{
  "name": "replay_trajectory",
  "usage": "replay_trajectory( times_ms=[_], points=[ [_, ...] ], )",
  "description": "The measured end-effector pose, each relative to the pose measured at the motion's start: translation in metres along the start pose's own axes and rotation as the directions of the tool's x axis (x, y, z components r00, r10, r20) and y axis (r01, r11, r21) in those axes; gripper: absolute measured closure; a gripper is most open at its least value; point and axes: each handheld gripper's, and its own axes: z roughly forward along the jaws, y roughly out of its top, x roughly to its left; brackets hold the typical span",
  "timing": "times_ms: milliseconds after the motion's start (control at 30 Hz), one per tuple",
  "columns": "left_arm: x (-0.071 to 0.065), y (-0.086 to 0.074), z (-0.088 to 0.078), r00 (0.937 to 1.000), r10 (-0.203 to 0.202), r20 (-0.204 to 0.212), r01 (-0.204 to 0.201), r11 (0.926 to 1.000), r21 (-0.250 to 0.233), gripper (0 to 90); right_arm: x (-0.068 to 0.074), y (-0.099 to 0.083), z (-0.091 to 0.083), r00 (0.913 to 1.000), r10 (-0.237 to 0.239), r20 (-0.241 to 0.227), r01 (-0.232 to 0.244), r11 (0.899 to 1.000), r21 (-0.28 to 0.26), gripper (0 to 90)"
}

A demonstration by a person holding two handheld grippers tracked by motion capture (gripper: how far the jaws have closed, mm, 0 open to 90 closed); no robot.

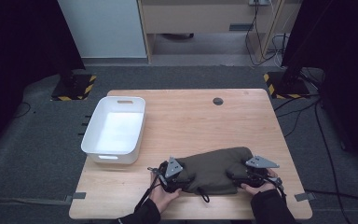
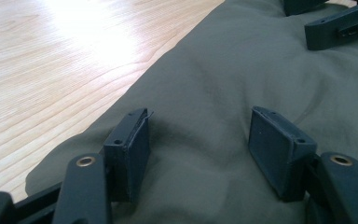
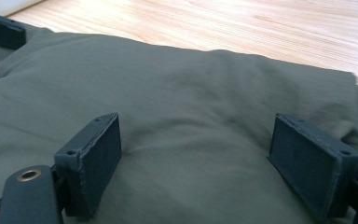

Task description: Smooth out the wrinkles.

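An olive-green folded cloth (image 1: 214, 168) lies near the front edge of the wooden table (image 1: 191, 116). My left gripper (image 1: 182, 178) rests at the cloth's left end, and my right gripper (image 1: 238, 177) at its right end. In the left gripper view the left gripper (image 2: 198, 128) stands open, its pads apart with flat cloth (image 2: 242, 84) spread between and under them; the right gripper's jaws (image 2: 335, 23) show far off. In the right gripper view the right gripper (image 3: 196, 128) is open too, wide over the cloth (image 3: 191, 88). A dark cord (image 1: 204, 195) hangs from the cloth's front edge.
A white plastic bin (image 1: 121, 99) sits on the table's left side, behind and left of the cloth. A small round dark grommet (image 1: 218, 101) is set in the table's far edge. Bare wood stretches between the bin and the right edge.
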Motion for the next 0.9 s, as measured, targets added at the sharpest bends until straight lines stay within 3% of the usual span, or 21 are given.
replay_trajectory(
  times_ms=[67,200,233,300,333,400,467,500,567,600,667,767,900],
  points=[
    [0.002,0.006,-0.002,0.9996,-0.023,0.019,0.022,0.9996,0.017,37.4,-0.004,0.002,-0.005,0.9999,0.014,0.001,-0.014,1.0,-0.006,16.6],
    [0.007,0.015,-0.017,0.9993,-0.026,0.028,0.027,0.9991,-0.034,36.7,-0.003,0.01,-0.011,0.9999,0.016,-0.002,-0.016,0.999,-0.041,16.8],
    [0.014,0.021,-0.03,0.9997,-0.023,-0.005,0.023,0.9977,-0.064,36.0,0.001,0.018,-0.016,0.9998,0.019,-0.009,-0.02,0.995,-0.094,16.5],
    [0.025,0.02,-0.039,0.9981,-0.028,-0.056,0.025,0.9981,-0.055,35.4,0.005,0.026,-0.017,0.9994,0.027,-0.022,-0.029,0.991,-0.132,15.4],
    [0.025,0.02,-0.039,0.9981,-0.028,-0.056,0.025,0.9981,-0.055,35.3,0.005,0.026,-0.017,0.9994,0.027,-0.022,-0.029,0.991,-0.132,15.4],
    [0.043,0.01,-0.037,0.9917,-0.076,-0.104,0.076,0.9971,0.004,34.6,0.017,0.039,-0.007,0.9991,0.02,-0.039,-0.025,0.989,-0.148,13.0],
    [0.048,0.006,-0.034,0.9899,-0.082,-0.116,0.086,0.9959,0.028,34.4,0.022,0.042,-0.002,0.9985,0.019,-0.051,-0.026,0.989,-0.144,12.9],
    [0.055,0.001,-0.028,0.9887,-0.086,-0.122,0.095,0.9933,0.066,34.4,0.036,0.05,0.013,0.9968,0.006,-0.079,-0.015,0.993,-0.119,12.6],
    [0.057,-0.001,-0.025,0.9884,-0.082,-0.128,0.092,0.993,0.074,34.5,0.041,0.051,0.019,0.9966,0.004,-0.082,-0.013,0.994,-0.106,11.7],
    [0.06,-0.003,-0.022,0.9876,-0.059,-0.145,0.074,0.9923,0.1,34.5,0.053,0.051,0.033,0.9955,0.002,-0.094,-0.007,0.998,-0.059,9.8],
    [0.061,-0.005,-0.019,0.9871,-0.048,-0.153,0.067,0.9905,0.12,34.5,0.059,0.049,0.043,0.9961,-0.008,-0.088,0.006,1.0,-0.025,8.9],
    [0.061,-0.008,-0.014,0.9883,-0.039,-0.148,0.062,0.9861,0.154,34.7,0.061,0.04,0.052,0.9964,-0.019,-0.082,0.021,0.999,0.025,7.6],
    [0.058,-0.008,-0.001,0.9891,-0.026,-0.145,0.051,0.9843,0.169,34.9,0.058,0.035,0.049,0.9986,-0.017,-0.05,0.018,1.0,0.025,7.5]
  ],
)
